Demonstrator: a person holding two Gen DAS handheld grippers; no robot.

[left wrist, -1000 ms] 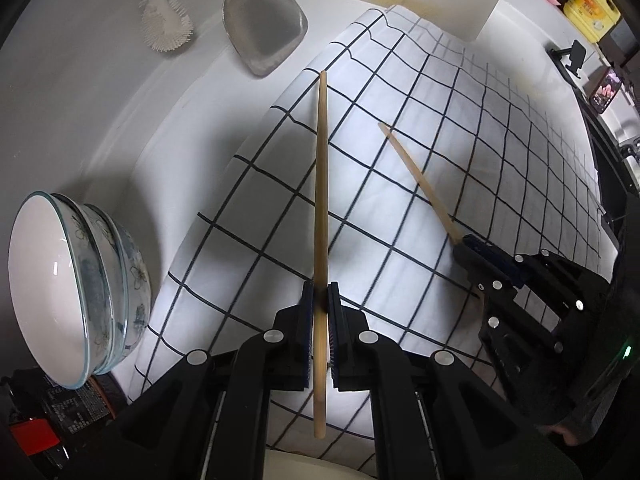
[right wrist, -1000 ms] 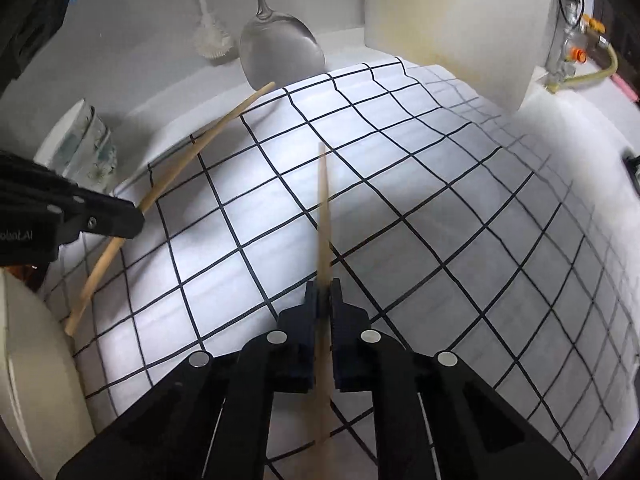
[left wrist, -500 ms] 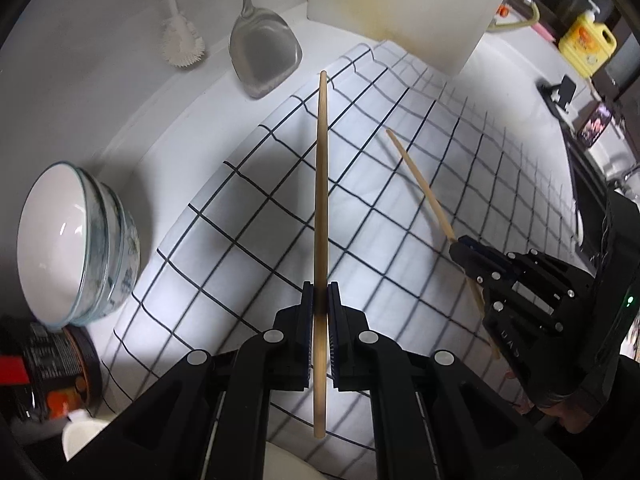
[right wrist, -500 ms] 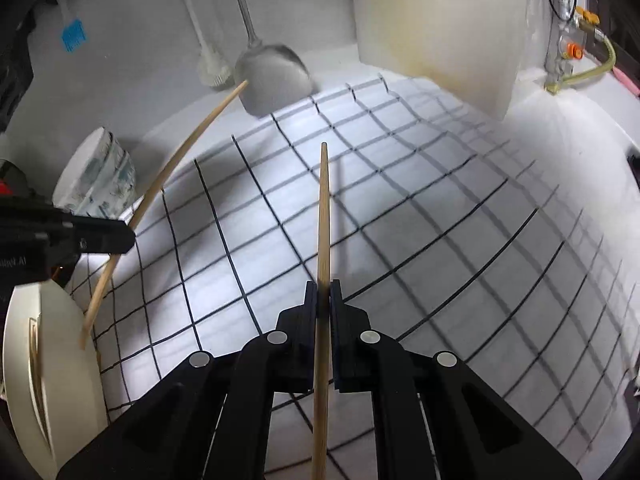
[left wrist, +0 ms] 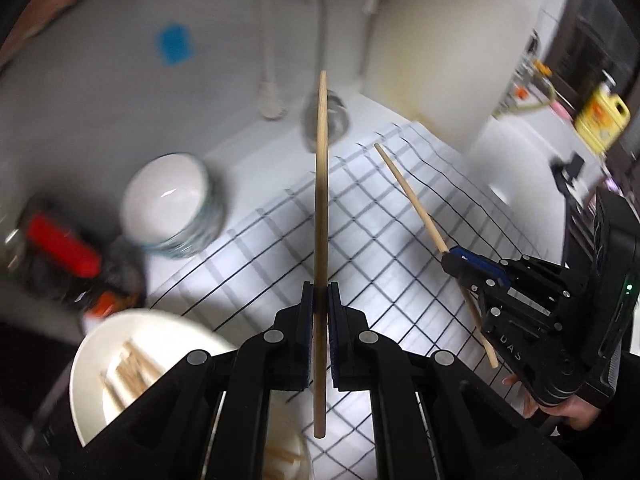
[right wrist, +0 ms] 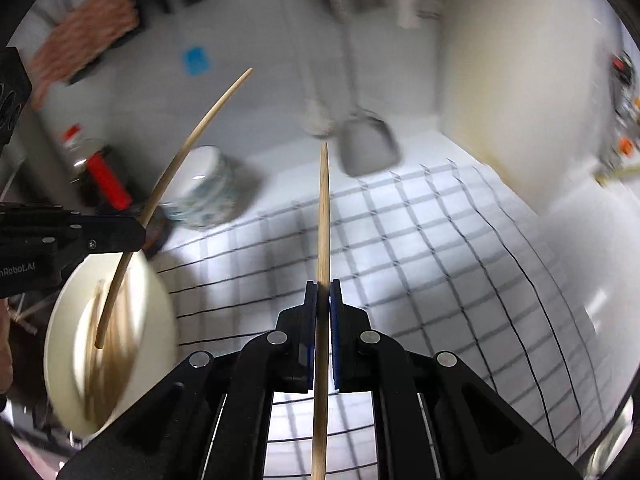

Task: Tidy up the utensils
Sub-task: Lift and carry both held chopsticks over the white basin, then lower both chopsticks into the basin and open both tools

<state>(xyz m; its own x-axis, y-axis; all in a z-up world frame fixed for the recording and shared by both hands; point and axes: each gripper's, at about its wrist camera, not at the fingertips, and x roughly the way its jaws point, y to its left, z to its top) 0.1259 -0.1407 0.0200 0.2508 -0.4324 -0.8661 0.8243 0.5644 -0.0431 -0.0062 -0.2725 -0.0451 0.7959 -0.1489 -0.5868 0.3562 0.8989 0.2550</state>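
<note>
My left gripper (left wrist: 321, 295) is shut on a wooden chopstick (left wrist: 321, 200), held well above the checked cloth (left wrist: 360, 240). My right gripper (right wrist: 323, 292) is shut on a second chopstick (right wrist: 323, 216). In the left wrist view the right gripper (left wrist: 460, 266) is at the right with its chopstick (left wrist: 412, 194). In the right wrist view the left gripper (right wrist: 132, 232) is at the left and its chopstick (right wrist: 188, 148) hangs over a cream holder (right wrist: 156, 312) with several chopsticks inside. That holder (left wrist: 96, 356) sits at the lower left in the left wrist view.
Stacked bowls (left wrist: 172, 208) lie on their side left of the cloth. A metal spatula (right wrist: 368, 148) and a white brush (right wrist: 318, 116) lean on the back wall. A cutting board (left wrist: 448, 52) stands at the back right. A red-capped jar (right wrist: 102, 172) and a yellow bottle (left wrist: 602, 120) stand nearby.
Both grippers have risen and pulled back with their chopsticks. The cream holder has come into view at the lower left, and the left chopstick's lower end now hangs over it.
</note>
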